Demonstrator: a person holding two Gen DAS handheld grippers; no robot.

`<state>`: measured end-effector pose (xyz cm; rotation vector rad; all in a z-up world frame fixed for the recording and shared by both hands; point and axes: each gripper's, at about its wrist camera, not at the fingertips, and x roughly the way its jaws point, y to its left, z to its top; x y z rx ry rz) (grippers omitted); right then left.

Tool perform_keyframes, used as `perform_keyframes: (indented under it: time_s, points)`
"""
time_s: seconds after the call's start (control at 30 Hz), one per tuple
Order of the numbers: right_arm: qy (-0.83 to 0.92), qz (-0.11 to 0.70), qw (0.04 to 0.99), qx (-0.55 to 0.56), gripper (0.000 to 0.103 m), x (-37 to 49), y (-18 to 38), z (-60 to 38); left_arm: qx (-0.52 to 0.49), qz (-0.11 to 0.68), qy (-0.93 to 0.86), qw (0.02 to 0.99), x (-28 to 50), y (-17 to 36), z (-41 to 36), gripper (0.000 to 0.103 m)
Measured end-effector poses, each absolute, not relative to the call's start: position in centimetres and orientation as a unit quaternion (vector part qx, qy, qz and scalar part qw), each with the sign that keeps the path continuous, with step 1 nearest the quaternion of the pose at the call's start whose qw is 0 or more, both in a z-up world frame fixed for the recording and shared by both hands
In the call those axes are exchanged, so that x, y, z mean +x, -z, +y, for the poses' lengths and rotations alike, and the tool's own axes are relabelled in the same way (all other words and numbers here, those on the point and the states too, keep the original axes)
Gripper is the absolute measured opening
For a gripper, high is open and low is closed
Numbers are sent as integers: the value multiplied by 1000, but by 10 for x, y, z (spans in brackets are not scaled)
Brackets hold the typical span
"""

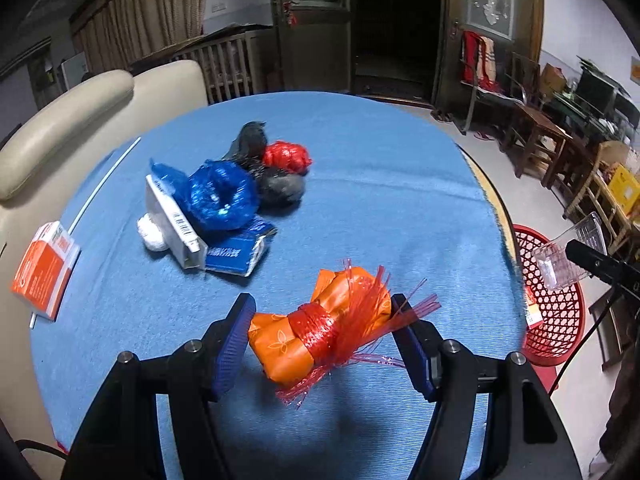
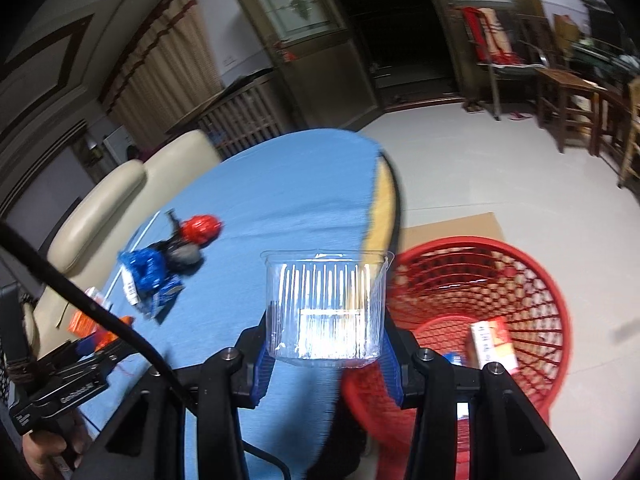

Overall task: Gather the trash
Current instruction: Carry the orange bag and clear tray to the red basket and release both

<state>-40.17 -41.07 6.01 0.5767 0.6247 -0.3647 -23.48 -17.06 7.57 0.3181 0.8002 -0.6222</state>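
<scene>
My left gripper is shut on an orange wrapper bundle tied with red plastic string, held just above the blue cloth. My right gripper is shut on a clear ribbed plastic container, held over the table's right edge beside the red mesh trash basket; the container also shows in the left wrist view. The basket on the floor holds a small carton. A pile of trash sits mid-table: a blue crumpled bag, a red bag, dark bags and a flat box.
An orange box lies at the table's left edge by a thin white rod. A cream sofa stands behind the round table. Wooden chairs and clutter fill the right side of the room. A cardboard sheet lies under the basket.
</scene>
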Motion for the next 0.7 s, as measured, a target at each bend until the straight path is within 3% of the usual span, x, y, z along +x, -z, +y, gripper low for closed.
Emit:
perform_keyframes:
  time_s: [0.7]
  points:
    - [263,305,862,308,48,-450,-36,-467,174,369,354,841,-260,-85,-217,70]
